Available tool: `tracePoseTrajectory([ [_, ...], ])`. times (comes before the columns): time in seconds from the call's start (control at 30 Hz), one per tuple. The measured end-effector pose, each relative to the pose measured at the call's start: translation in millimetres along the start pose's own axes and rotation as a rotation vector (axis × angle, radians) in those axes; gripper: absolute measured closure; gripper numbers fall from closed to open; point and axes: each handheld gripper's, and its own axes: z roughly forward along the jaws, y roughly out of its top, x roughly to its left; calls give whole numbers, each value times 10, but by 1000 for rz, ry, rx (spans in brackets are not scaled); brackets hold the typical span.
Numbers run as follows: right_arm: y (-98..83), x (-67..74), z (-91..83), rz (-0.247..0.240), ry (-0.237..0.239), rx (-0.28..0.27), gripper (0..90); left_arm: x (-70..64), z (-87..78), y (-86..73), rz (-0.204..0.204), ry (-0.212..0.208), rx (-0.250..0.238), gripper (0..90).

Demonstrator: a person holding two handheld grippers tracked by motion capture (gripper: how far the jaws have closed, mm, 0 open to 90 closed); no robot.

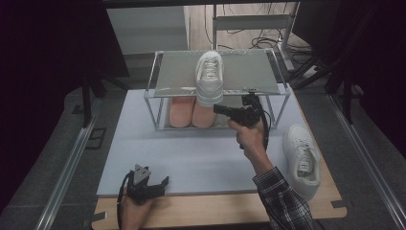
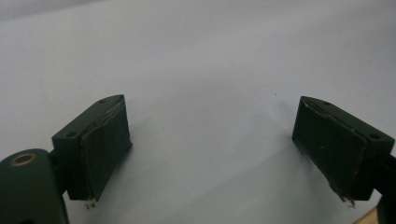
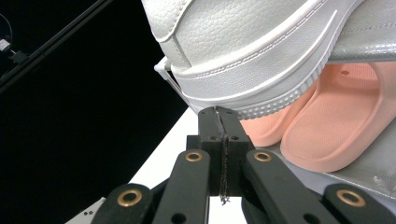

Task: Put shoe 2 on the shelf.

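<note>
A white sneaker [image 1: 209,76] lies on the top shelf of a clear two-level rack [image 1: 167,72], and its near end overhangs the front edge. Two pink slippers [image 1: 191,112] sit on the lower shelf. My right gripper [image 1: 216,108] is shut with nothing between its jaws. In the right gripper view its tips [image 3: 218,111] sit just under the sole of the white sneaker [image 3: 243,42], with the pink slippers [image 3: 327,121] behind; I cannot tell if they touch. Low at the front left, my left gripper [image 1: 160,184] is open over the pale mat [image 2: 201,56], and its pads [image 2: 105,140] hold nothing.
A second white sneaker [image 1: 301,158] lies on the table's right side, beside the right forearm. The white mat [image 1: 191,158] covers the wooden table [image 1: 215,213] between the rack and the front edge. Metal rails run along both sides, and cables lie on the floor behind.
</note>
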Motion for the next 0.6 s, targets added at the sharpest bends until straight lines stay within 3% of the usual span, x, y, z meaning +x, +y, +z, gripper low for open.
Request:
tracePoseTrajectory([
  [0.6, -4, -9, 44, 23, 28, 0, 895, 0, 0, 0, 0, 0, 0, 112],
])
